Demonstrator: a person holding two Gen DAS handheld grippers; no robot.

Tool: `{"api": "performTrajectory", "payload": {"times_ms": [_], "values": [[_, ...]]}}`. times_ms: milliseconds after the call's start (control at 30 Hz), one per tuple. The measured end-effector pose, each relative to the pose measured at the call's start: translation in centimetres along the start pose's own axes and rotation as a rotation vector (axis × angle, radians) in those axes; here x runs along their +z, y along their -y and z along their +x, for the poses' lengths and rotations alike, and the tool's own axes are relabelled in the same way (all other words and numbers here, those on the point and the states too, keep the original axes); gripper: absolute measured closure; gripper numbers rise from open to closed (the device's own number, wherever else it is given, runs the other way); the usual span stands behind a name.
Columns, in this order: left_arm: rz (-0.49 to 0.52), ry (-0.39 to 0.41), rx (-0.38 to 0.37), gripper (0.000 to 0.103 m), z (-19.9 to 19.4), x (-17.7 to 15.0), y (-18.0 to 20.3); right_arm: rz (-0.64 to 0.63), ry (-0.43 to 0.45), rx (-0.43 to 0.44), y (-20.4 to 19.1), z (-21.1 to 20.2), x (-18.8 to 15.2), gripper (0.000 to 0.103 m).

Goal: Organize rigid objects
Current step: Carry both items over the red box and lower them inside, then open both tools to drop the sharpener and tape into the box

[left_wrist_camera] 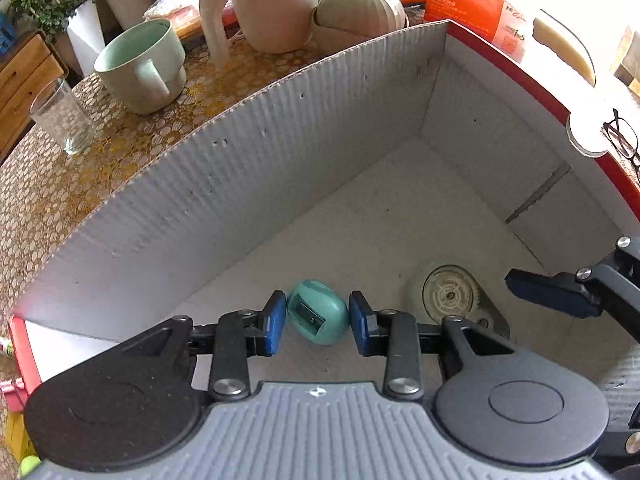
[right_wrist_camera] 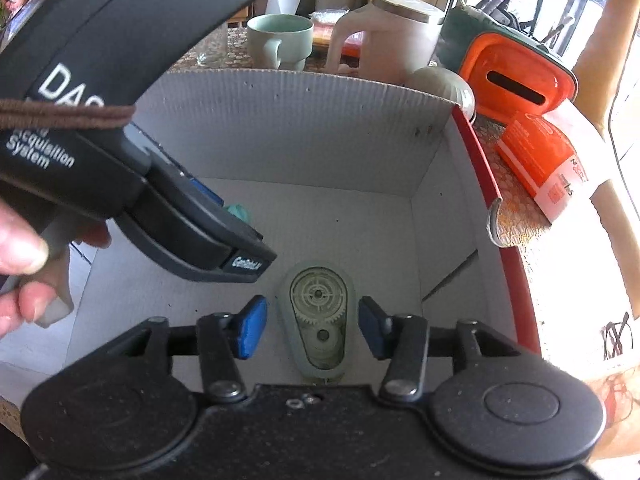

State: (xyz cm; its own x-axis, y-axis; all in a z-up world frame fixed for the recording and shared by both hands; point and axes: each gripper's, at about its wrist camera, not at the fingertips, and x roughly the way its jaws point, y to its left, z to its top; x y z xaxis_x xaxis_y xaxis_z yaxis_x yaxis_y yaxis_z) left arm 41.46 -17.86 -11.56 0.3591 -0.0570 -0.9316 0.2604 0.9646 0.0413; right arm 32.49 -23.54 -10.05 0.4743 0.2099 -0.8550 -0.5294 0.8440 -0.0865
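Observation:
Both grippers are inside a white cardboard box (left_wrist_camera: 248, 184) with a red outer edge. My left gripper (left_wrist_camera: 318, 320) is open, its blue pads on either side of a teal pencil sharpener (left_wrist_camera: 318, 318) that lies on the box floor, with small gaps. My right gripper (right_wrist_camera: 312, 326) is open around a grey correction-tape dispenser (right_wrist_camera: 318, 320) lying on the floor; it also shows in the left wrist view (left_wrist_camera: 450, 294). The left gripper's body (right_wrist_camera: 120, 128) fills the upper left of the right wrist view, with a bit of the sharpener (right_wrist_camera: 240, 212) showing behind it.
Behind the box on a patterned tablecloth stand a green mug (left_wrist_camera: 140, 68), a drinking glass (left_wrist_camera: 64, 120), a cream jug (left_wrist_camera: 264, 4), a ribbed grey-green container (left_wrist_camera: 360, 12) and an orange box (right_wrist_camera: 516, 76). Eyeglasses (left_wrist_camera: 622, 140) lie right of the box.

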Motion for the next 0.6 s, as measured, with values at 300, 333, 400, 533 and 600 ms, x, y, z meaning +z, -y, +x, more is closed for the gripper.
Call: {"api": "performTrajectory", "payload": {"times_ms": [300, 333, 400, 533, 600], "values": [[-0.011, 0.081, -0.014, 0.065, -3.4, -1.2, -0.3, 0.025, 0.057, 0.004, -0.5, -1.6, -0.5, 0.039], [-0.014, 0.091, -0.016, 0.063, -3.9, -1.0, -0.3, 0.028, 0.070, 0.002, -0.6, -1.9, -0.5, 0.038], [-0.018, 0.119, -0.020, 0.058, -5.0, -1.5, -0.5, 0.037, 0.088, 0.010, -0.7, -2.6, -0.6, 0.037], [-0.018, 0.173, -0.018, 0.056, -7.2, -2.1, -0.6, 0.063, 0.132, 0.012, -1.0, -4.1, -0.7, 0.031], [-0.023, 0.198, -0.019, 0.056, -8.3, -2.7, -0.9, 0.077, 0.160, 0.011, -1.2, -5.0, -0.8, 0.029]]}}
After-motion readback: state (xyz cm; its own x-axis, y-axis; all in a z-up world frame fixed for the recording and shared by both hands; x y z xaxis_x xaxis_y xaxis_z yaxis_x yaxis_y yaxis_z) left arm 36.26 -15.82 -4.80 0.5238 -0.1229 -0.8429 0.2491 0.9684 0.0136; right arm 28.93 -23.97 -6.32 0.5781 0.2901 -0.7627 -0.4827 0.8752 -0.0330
